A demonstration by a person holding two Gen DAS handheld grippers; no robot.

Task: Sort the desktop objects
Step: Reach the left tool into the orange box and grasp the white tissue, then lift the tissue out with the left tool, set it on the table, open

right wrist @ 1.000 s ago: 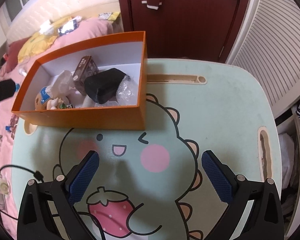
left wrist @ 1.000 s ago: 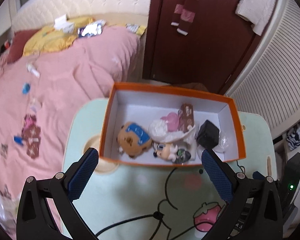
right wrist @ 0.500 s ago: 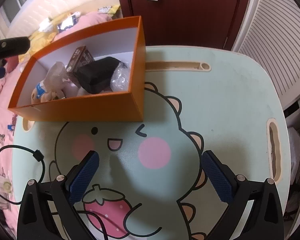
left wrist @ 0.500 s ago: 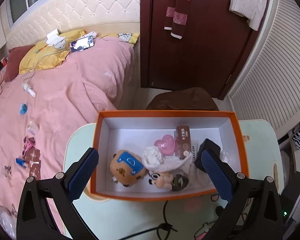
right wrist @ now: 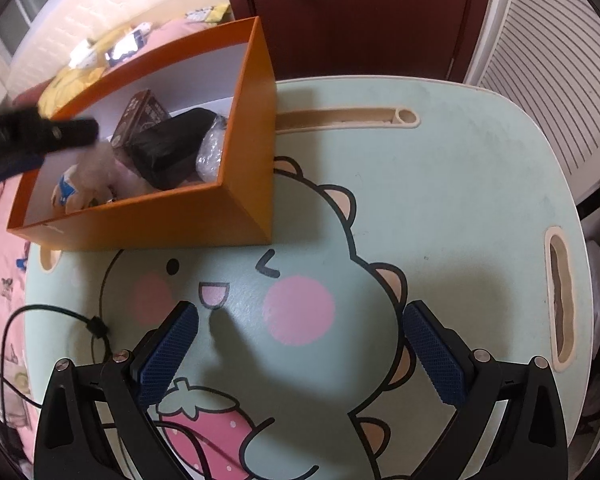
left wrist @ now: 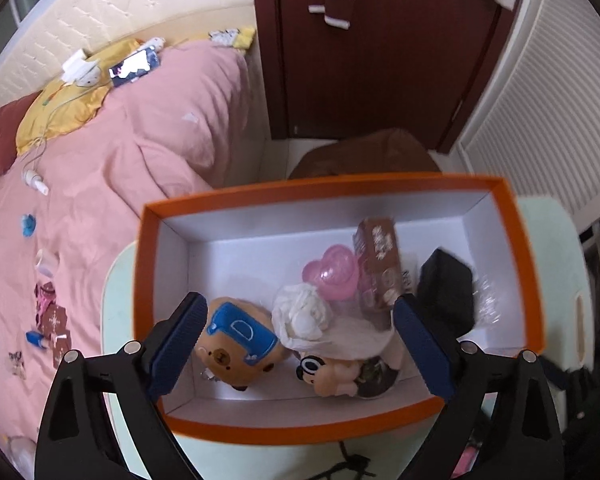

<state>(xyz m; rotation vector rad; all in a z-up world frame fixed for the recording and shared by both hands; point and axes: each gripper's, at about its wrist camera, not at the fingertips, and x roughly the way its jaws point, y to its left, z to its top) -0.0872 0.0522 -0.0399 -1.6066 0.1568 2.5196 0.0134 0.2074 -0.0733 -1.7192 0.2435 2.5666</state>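
Orange cardboard box sits at the far left of the mint-green tabletop, beside the pink bed. Inside it lie a brown bear plush, a crumpled white cloth, a pink heart-shaped case, a brown carton, a black pouch and a small figurine. The left tongs hang over the box, spread wide and empty. The right tongs hover above the tabletop's cartoon print, likewise released, gripping nothing.
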